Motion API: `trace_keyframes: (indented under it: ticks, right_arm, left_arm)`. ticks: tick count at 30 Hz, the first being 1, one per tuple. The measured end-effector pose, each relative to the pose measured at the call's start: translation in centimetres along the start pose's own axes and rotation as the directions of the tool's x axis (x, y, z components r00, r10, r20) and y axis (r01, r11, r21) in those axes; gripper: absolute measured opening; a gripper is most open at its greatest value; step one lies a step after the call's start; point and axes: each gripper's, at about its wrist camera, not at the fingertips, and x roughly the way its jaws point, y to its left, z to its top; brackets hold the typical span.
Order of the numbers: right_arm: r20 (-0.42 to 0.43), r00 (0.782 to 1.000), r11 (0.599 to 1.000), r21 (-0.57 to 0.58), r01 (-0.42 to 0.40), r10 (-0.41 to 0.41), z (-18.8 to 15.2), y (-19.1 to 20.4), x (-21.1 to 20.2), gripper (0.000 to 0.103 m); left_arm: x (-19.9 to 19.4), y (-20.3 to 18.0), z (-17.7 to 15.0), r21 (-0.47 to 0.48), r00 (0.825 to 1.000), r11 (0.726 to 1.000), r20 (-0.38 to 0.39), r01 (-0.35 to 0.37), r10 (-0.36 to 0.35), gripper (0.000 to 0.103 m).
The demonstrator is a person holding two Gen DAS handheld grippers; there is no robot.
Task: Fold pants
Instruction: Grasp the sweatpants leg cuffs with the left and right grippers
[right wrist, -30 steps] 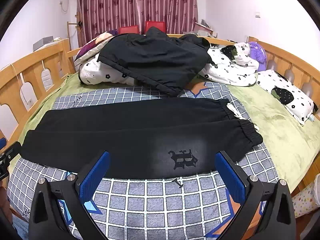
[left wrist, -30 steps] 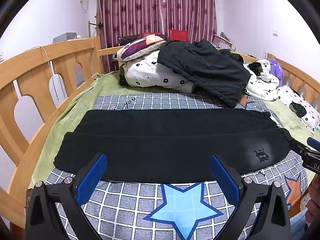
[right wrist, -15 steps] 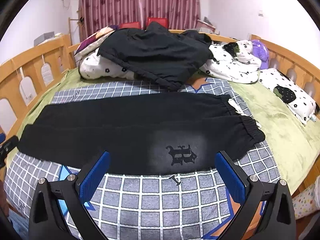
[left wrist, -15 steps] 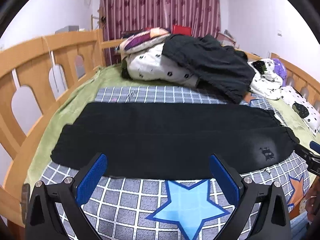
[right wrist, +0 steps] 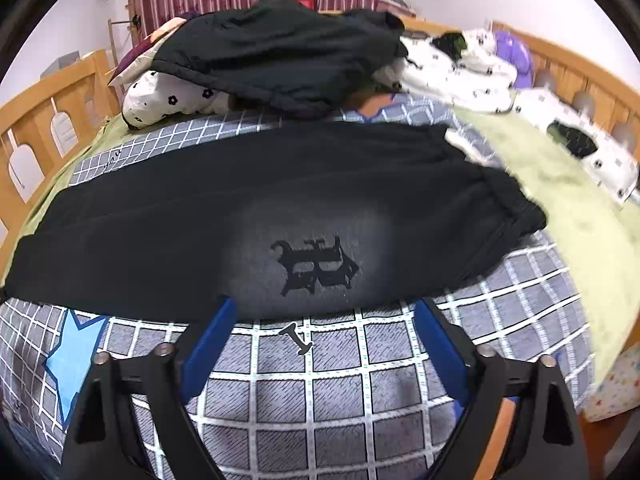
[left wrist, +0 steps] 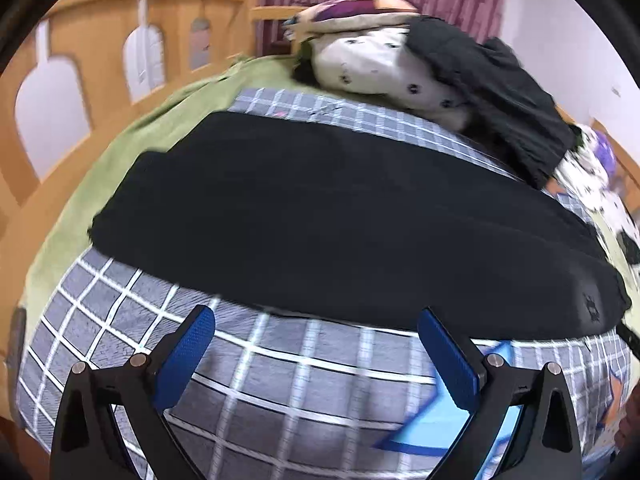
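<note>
My left gripper (left wrist: 316, 332) and right gripper (right wrist: 320, 316) (both spread, empty) hover just short of the pants (right wrist: 240, 208).

pants (right wrist: 160, 216): 1 | claws: 2, left claw (left wrist: 316, 334), right claw (right wrist: 322, 316) | jacket (right wrist: 276, 52): 1

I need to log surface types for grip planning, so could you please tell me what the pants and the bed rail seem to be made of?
Pants: soft matte black knit, probably fleece or cotton jersey; it drapes limply, with a gathered elastic end and a printed emblem.
Bed rail: light wood, smooth and probably varnished; warm yellow tone with arched cutouts.
</note>
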Motion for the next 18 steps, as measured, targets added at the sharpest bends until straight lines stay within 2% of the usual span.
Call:
trace_keyframes:
  ticks: [4, 8, 11, 14, 16, 17, 18]
  right_arm:
    - [-0.022, 0.999, 0.997, 0.068, -0.039, 0.041, -0.4, -1.9, 2.0, 0.074]
    - [-0.008, 0.997, 0.985, 0.16, -0.071, 0.073, -0.8, -4.0, 3.2, 0.073]
    - [-0.035, 0.995, 0.969, 0.229, -0.088, 0.099, -1.0, -5.4, 4.5, 0.073]
    - [-0.049, 0.989, 0.946, 0.302, -0.121, 0.142, -1.0, -6.5, 6.0, 0.073]
    - [-0.064, 0.987, 0.935, 0.333, -0.12, 0.149, -0.8, -7.0, 7.3, 0.071]
    - [-0.061, 0.987, 0.934, 0.338, -0.118, 0.146, -0.6, -7.1, 7.7, 0.071]
    - [-0.05, 0.989, 0.934, 0.34, -0.112, 0.137, -0.3, -7.1, 8.1, 0.066]
  left_arm:
    - [2.2, 3.3, -0.5, -0.073, 0.999, 0.997, -0.031, 0.022, -0.024, 0.099]
    - [4.1, 6.0, -1.2, -0.14, 0.998, 0.989, -0.037, 0.035, -0.041, 0.096]
    - [5.6, 8.1, -1.2, -0.255, 0.997, 0.966, -0.045, 0.054, -0.067, 0.087]
    - [6.5, 9.3, -0.5, -0.328, 0.997, 0.942, -0.015, 0.071, -0.081, 0.086]
    - [7.2, 9.3, 0.1, -0.34, 0.998, 0.939, -0.018, 0.055, -0.065, 0.079]
    - [7.5, 9.3, 0.4, -0.347, 0.998, 0.937, -0.02, 0.044, -0.054, 0.073]
    - [8.0, 9.3, 0.7, -0.355, 0.999, 0.934, -0.026, 0.031, -0.043, 0.064]
